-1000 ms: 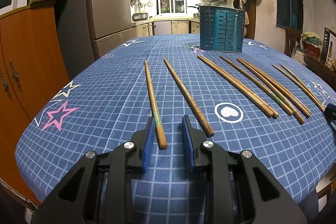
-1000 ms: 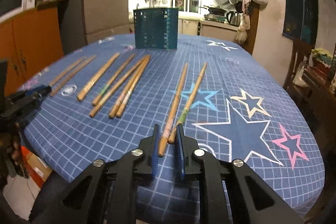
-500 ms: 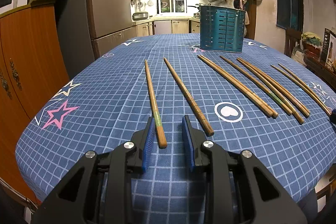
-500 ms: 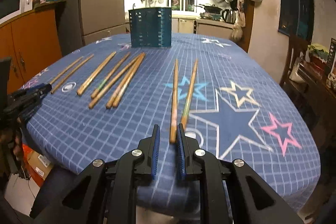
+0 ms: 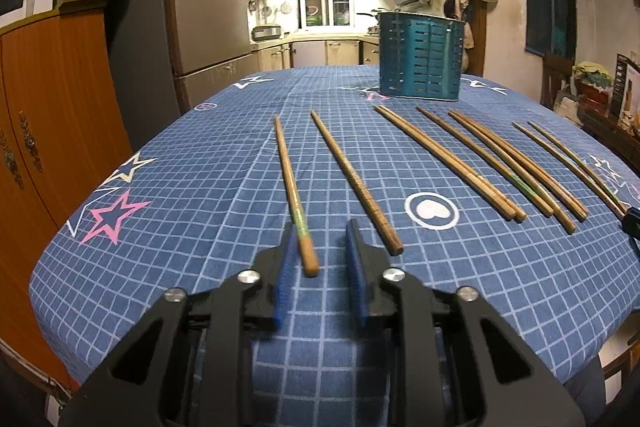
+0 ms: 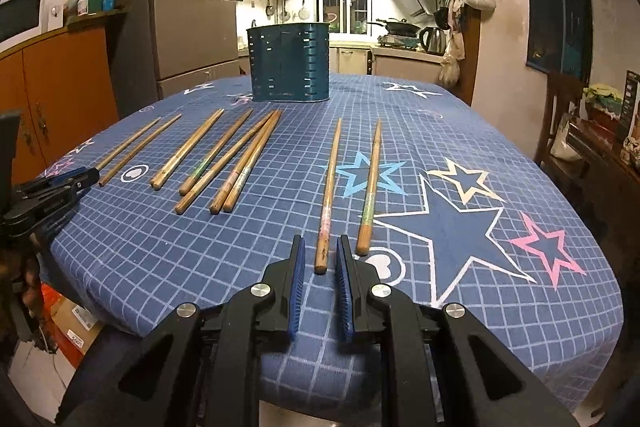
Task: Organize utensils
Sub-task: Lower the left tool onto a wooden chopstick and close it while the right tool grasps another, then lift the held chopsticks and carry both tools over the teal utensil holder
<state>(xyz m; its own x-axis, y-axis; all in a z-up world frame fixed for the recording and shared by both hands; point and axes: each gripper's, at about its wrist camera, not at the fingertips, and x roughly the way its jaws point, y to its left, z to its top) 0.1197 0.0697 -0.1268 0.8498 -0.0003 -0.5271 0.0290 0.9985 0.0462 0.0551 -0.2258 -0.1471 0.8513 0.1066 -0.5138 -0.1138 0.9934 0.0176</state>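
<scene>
My right gripper (image 5: 631,223) is mostly cut off at the edge of the left wrist view, only a dark blue tip showing. In the right wrist view my left gripper (image 6: 86,175) is partly out of frame too, and its jaw gap is hard to read there. The holder's inside is hidden from both cameras, so I cannot tell what is in it.

Landmark: teal slotted utensil holder (image 5: 420,59), upright at the far end of the table (image 5: 192,163), which wears a blue checked cloth with stars. All chopsticks lie flat on the cloth on my side of the holder, thin ends toward it.

My left gripper (image 5: 318,247) is moderately open, holding nothing. The thick end of a worn wooden chopstick (image 5: 292,189) with a greenish band lies between its fingers, close to the left pad. A darker chopstick (image 5: 356,183) lies just outside the right finger.

My right gripper (image 6: 320,259) has a narrow gap and is empty. A pinkish-banded chopstick (image 6: 329,195) has its butt between the pads; I cannot tell if they touch. A green-banded chopstick (image 6: 370,187) sits just beside. More chopsticks (image 6: 224,159) lie loosely grouped further left.
</scene>
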